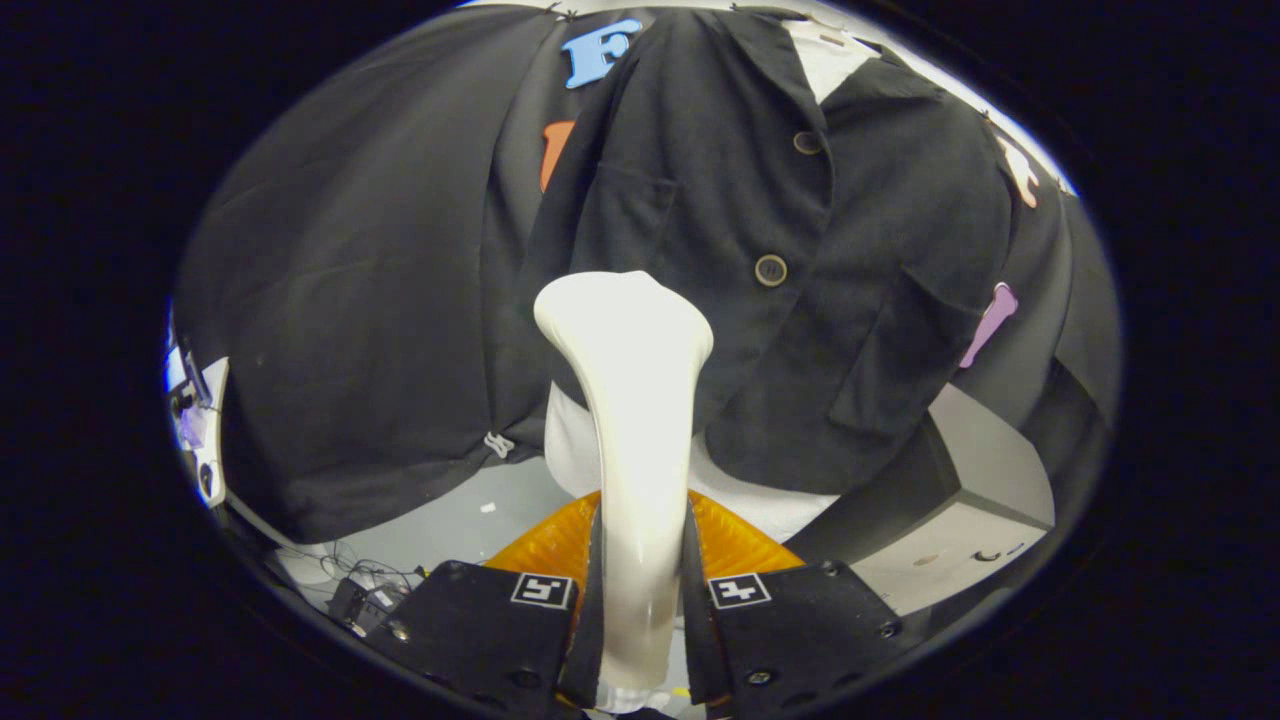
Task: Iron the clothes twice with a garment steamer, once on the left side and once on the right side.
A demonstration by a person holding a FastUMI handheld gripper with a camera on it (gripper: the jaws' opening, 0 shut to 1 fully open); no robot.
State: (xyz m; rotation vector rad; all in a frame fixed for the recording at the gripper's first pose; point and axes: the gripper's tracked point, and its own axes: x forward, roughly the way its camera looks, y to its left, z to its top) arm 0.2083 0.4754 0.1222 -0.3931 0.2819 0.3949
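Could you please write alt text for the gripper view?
The gripper is shut on a white garment steamer, its head against the lower front of a hanging black jacket, beside the buttons.

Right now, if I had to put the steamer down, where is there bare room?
The gripper is shut on the steamer, its head at the jacket. One free patch: the pale floor below the black cloth's hem, left of the steamer. Closer in it is crowded with cables and a small box. The grey box on the right shows no flat top.
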